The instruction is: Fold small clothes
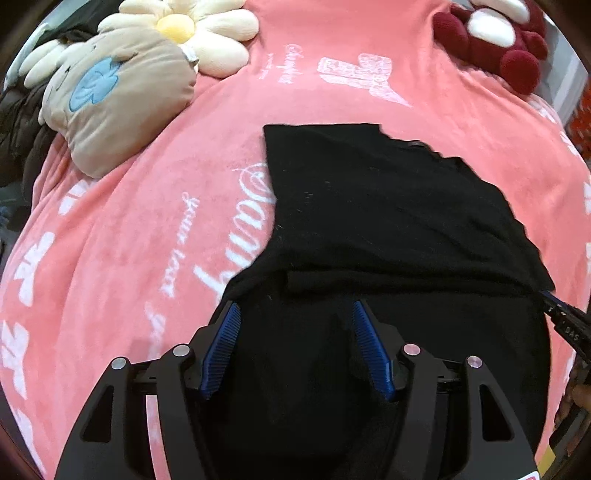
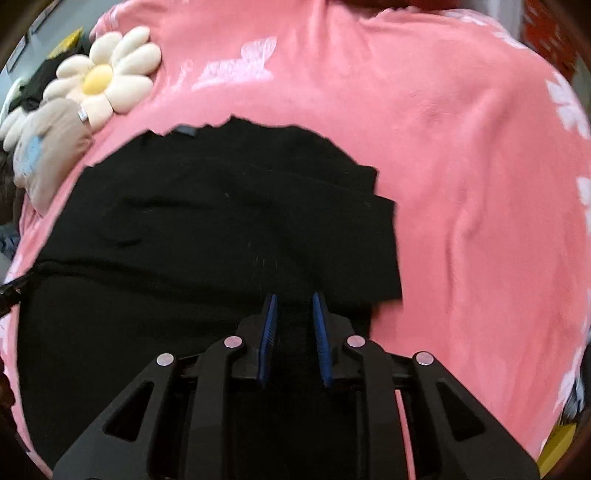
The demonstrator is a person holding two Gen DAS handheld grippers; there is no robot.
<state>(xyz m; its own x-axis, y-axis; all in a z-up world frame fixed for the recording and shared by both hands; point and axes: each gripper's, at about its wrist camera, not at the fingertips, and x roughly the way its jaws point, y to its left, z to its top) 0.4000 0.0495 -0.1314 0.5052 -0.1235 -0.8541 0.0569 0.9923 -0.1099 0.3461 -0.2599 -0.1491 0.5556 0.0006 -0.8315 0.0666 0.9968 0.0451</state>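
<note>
A black garment point(image 1: 388, 206) lies partly folded on a pink blanket point(image 1: 147, 206); it also shows in the right wrist view point(image 2: 221, 229). My left gripper point(image 1: 291, 314) is open over the garment's near fold, jaws wide apart with nothing between the blue pads point(image 1: 221, 350). My right gripper point(image 2: 294, 306) is over the garment's near right part. Its jaws stand narrowly apart with black cloth showing in the gap; whether they pinch it is unclear. The tip of the right gripper point(image 1: 565, 321) shows at the right edge of the left wrist view.
A cream daisy cushion point(image 1: 199, 33), a tan plush pillow point(image 1: 118, 99) and a dark red plush point(image 1: 495, 40) lie at the blanket's far side. The daisy point(image 2: 103, 74) and the tan pillow point(image 2: 51, 147) also show at far left in the right wrist view. Dark clothes lie at the far left.
</note>
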